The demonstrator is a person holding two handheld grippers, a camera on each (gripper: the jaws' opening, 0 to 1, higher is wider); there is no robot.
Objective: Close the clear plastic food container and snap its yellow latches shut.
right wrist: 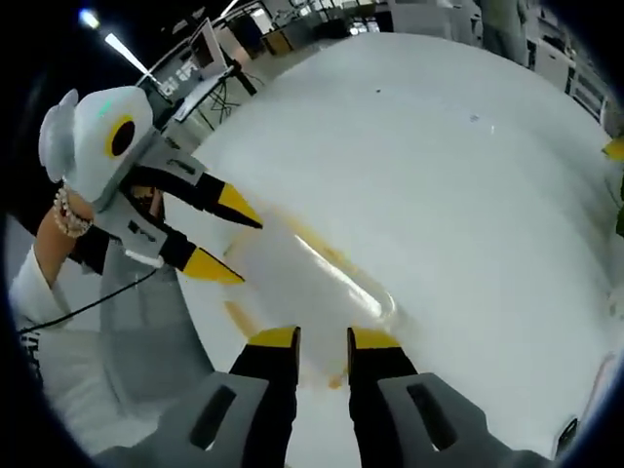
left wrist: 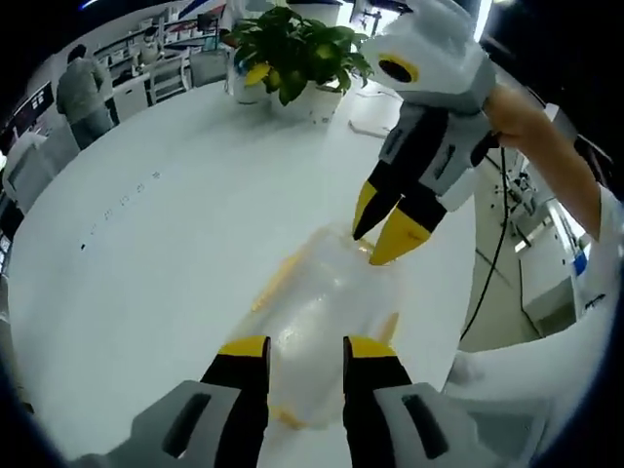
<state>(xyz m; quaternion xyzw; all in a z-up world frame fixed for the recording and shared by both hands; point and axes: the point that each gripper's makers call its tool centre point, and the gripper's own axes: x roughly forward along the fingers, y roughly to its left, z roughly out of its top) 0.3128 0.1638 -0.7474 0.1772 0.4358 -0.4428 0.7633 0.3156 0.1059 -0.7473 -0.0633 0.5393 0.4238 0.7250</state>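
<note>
The clear plastic container [left wrist: 312, 312] lies on the white table with its lid on, and yellow latch strips [left wrist: 276, 278] run along its sides. In the left gripper view my left gripper [left wrist: 307, 347] is open over the container's near end, jaws apart above the lid. My right gripper [left wrist: 369, 249] comes in from the upper right, its yellow tips close together and pointing down at the far end. The right gripper view has the container [right wrist: 302, 273] ahead of my right gripper [right wrist: 324, 338], a yellow latch [right wrist: 336, 378] low between its jaws. My left gripper [right wrist: 249, 252] straddles the opposite end.
A round white table [left wrist: 146, 244] carries a potted green plant [left wrist: 292, 49] at its far side. The table edge drops off on the right, where a cable [left wrist: 492, 263] hangs. A person [left wrist: 83, 88] stands by desks and chairs in the background. A white sleeve [left wrist: 546, 351] reaches in.
</note>
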